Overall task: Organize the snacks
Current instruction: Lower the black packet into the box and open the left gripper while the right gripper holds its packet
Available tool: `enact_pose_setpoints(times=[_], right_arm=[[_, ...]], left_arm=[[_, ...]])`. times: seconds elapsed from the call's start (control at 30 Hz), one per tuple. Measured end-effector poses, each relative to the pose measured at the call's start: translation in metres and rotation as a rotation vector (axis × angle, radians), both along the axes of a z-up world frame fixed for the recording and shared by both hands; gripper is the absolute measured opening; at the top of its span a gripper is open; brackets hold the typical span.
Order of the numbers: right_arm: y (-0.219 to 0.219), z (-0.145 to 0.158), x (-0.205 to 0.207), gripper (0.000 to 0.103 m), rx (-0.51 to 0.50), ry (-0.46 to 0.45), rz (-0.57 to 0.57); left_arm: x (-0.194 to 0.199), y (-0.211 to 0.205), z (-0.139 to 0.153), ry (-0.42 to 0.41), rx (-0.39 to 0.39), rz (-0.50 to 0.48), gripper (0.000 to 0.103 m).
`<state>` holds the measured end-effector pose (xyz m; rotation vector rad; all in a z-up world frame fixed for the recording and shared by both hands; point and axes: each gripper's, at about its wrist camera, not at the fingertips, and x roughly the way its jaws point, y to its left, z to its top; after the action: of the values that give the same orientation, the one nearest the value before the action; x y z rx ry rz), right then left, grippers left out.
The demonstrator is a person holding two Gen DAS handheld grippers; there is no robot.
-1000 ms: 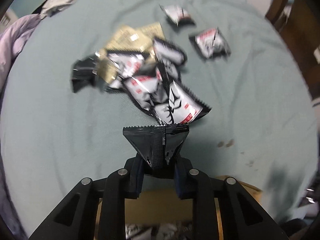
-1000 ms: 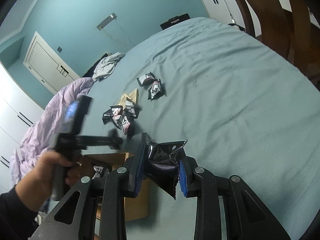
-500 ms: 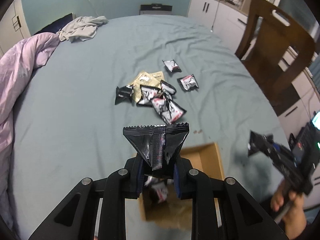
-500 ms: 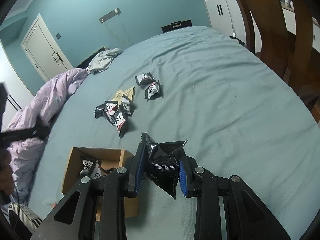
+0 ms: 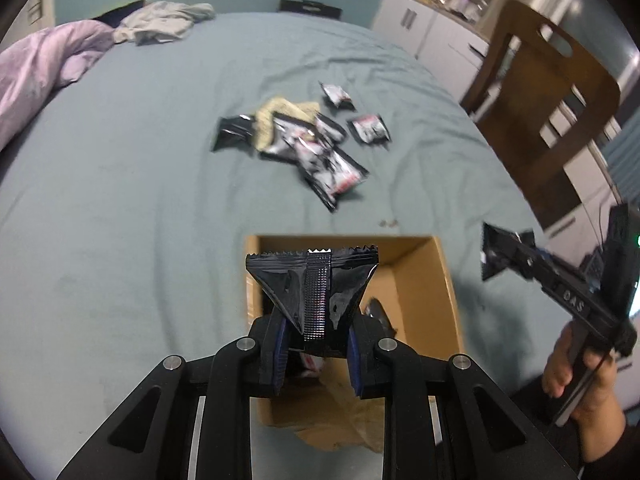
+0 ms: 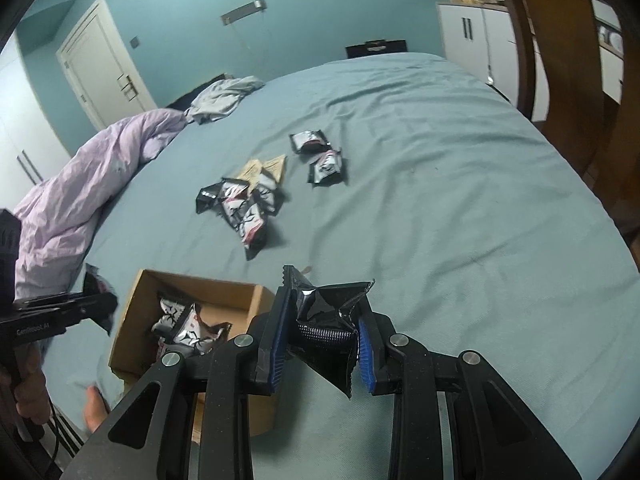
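Note:
My left gripper (image 5: 316,344) is shut on a black snack packet (image 5: 314,280) and hangs above the open cardboard box (image 5: 424,276), which holds a few packets. In the right wrist view my right gripper (image 6: 323,344) is shut on a crumpled black snack packet (image 6: 326,312), just right of the same cardboard box (image 6: 224,292). A loose pile of black-and-white snack packets (image 5: 320,156) with tan packets lies on the bed beyond the box; the same pile of packets (image 6: 244,204) shows in the right wrist view. The right gripper (image 5: 492,256) appears at the right of the left wrist view.
The blue-grey bedsheet (image 6: 440,184) covers the bed. A lilac duvet (image 6: 80,184) is bunched at the left and a grey garment (image 6: 224,96) lies at the far end. A wooden chair (image 5: 548,104) stands by the right side. A hand (image 5: 576,372) holds the right gripper's handle.
My left gripper with its packet has pulled back from the pile and now hangs over the box. The right gripper has shifted slightly and rolled, still holding its packet.

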<state>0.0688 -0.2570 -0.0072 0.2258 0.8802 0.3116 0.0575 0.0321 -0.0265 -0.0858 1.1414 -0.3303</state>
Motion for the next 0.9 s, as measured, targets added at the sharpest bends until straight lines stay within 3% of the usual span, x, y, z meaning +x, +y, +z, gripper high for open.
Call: enact_pose_setpoints(times=[0.13, 0.27, 0.47, 0.53, 0.6, 0.63, 0.77, 0.83, 0.9], right_arm=[[0.009, -0.001, 0.001, 0.028, -0.026, -0.011, 0.023], [0.019, -0.006, 0.001, 0.028, -0.071, 0.000, 0.045], [0.029, -0.002, -0.002, 0.028, -0.100, -0.027, 0.071], [0.029, -0.003, -0.002, 0.028, -0.106, -0.026, 0.072], [0.030, -0.004, -0.001, 0.028, -0.110, -0.023, 0.073], [0.030, -0.005, -0.001, 0.028, -0.111, -0.022, 0.074], [0.032, -0.002, -0.004, 0.028, -0.117, -0.028, 0.082], [0.033, 0.000, -0.006, 0.028, -0.120, -0.039, 0.085], [0.034, 0.002, -0.009, 0.028, -0.113, -0.045, 0.087]], left_arm=[[-0.002, -0.017, -0.022, 0.102, 0.026, -0.069, 0.023], [-0.006, -0.031, -0.034, 0.129, 0.051, -0.135, 0.023], [-0.012, -0.050, -0.052, 0.162, 0.150, -0.214, 0.025], [-0.011, -0.048, -0.052, 0.166, 0.147, -0.204, 0.032], [-0.009, -0.047, -0.051, 0.173, 0.134, -0.194, 0.065], [-0.009, -0.046, -0.048, 0.155, 0.140, -0.182, 0.071], [-0.005, -0.038, -0.031, 0.078, 0.139, -0.144, 0.074], [-0.002, -0.022, -0.018, 0.035, 0.108, -0.069, 0.074], [0.001, -0.012, -0.010, -0.014, 0.143, -0.011, 0.074]])
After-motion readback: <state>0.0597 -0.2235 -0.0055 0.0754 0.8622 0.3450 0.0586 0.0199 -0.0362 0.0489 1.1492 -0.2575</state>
